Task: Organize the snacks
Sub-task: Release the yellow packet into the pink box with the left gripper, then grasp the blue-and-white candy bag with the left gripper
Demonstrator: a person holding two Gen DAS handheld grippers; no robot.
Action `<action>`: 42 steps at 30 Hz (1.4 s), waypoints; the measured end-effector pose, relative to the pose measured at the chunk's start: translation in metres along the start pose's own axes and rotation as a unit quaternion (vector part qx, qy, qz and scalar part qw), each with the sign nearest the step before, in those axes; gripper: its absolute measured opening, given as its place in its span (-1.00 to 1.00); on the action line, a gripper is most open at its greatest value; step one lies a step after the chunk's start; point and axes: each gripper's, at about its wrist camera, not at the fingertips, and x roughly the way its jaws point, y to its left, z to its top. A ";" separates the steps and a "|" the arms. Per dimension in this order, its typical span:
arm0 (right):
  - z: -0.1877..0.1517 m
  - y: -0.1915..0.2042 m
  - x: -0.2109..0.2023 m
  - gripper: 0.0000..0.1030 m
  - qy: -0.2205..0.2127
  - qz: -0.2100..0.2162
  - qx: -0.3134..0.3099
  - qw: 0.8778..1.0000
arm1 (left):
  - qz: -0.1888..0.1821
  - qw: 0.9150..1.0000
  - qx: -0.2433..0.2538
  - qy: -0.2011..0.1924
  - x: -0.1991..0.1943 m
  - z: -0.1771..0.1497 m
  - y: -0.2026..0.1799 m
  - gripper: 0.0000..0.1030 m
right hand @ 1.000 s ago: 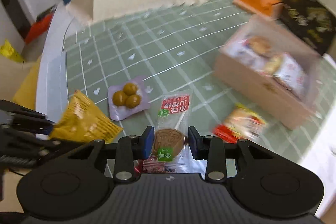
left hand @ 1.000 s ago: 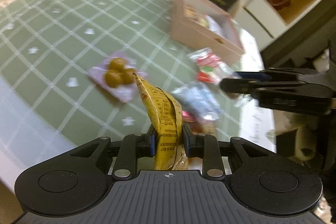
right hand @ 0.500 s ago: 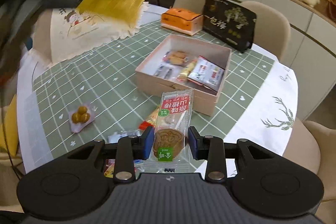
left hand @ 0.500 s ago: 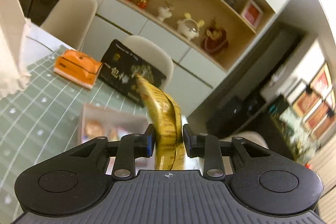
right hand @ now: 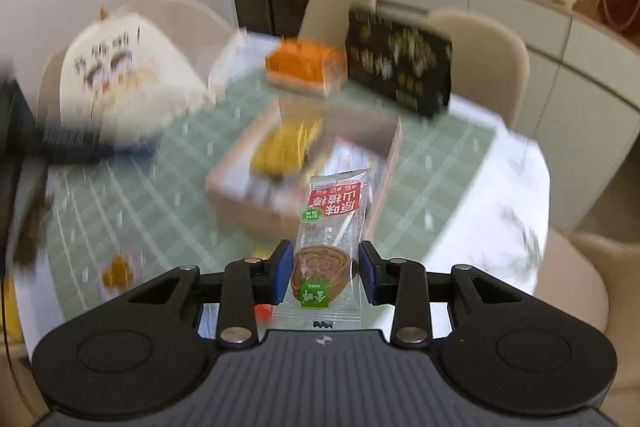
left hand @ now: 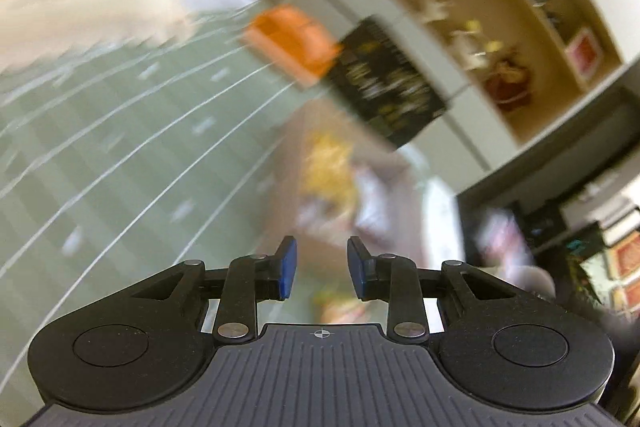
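Right up close, the right gripper [right hand: 323, 273] is pinching a clear-wrapped brown cookie snack [right hand: 328, 247] with a red label, the packet sticking up toward 12 o'clock from between the blue pads. Over on the other side, the left gripper [left hand: 318, 273] has its fingers spread apart with nothing between them. Just past the right gripper's snack sits the pink cardboard box [right hand: 256, 187], and there's a yellow packet [right hand: 286, 147] lying inside it at about 11 o'clock, next to some other wrappers too blurry to make out. In the left wrist view the same box [left hand: 292, 163] shows up smeared at 12 o'clock. Down at 9 o'clock in the right view is a small packet of yellow-brown balls [right hand: 116, 267] on the green checked tablecloth [right hand: 160, 203]. Farther back, an orange box [right hand: 304, 65] and a black gift box [right hand: 400, 63] stand side by side near the table's far edge, around 12 to 1 o'clock.
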 end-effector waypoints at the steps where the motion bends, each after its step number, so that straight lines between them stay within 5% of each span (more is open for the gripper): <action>1: 0.016 0.003 0.005 -0.33 -0.016 -0.002 -0.005 1.000 | 0.018 1.000 -0.009 0.004 -0.002 -0.009 0.010 -0.38; 3: 0.047 0.006 0.019 -0.24 -0.044 -0.001 -0.011 0.999 | 0.061 0.998 -0.024 0.004 -0.010 -0.026 0.027 -0.38; 6: 0.083 0.010 0.056 0.33 -0.030 -0.017 -0.013 0.999 | 0.121 0.991 -0.050 -0.001 -0.032 -0.045 0.052 -0.38; 9: 0.086 0.014 0.072 0.33 0.000 -0.008 0.005 1.000 | 0.140 0.987 -0.079 -0.002 -0.050 -0.058 0.075 -0.38; 13: 0.055 0.022 0.076 0.40 0.046 0.060 0.039 0.996 | 0.136 0.986 -0.100 0.001 -0.057 -0.070 0.085 -0.38; 22: -0.056 0.065 0.079 0.40 0.125 0.076 0.035 0.989 | 0.142 0.986 -0.085 0.017 -0.030 -0.075 0.070 -0.38; 26: -0.088 0.088 0.069 0.40 0.132 0.057 -0.023 0.989 | 0.167 0.985 -0.002 0.037 -0.002 -0.062 0.054 -0.38; 29: -0.099 0.102 0.061 0.40 0.128 0.043 -0.074 0.988 | 0.197 0.978 0.070 0.012 -0.006 -0.060 0.030 -0.38; 32: -0.102 0.096 0.050 0.40 0.119 0.041 -0.068 0.990 | 0.168 0.982 0.086 0.009 -0.018 -0.063 0.008 -0.38; 35: -0.103 0.075 0.046 0.40 0.120 0.021 -0.028 0.992 | 0.089 0.992 0.060 0.062 -0.009 -0.074 -0.012 -0.38; 42: -0.101 0.029 0.035 0.41 0.098 -0.035 0.043 0.994 | 0.078 0.979 0.156 0.109 0.023 -0.122 -0.078 -0.37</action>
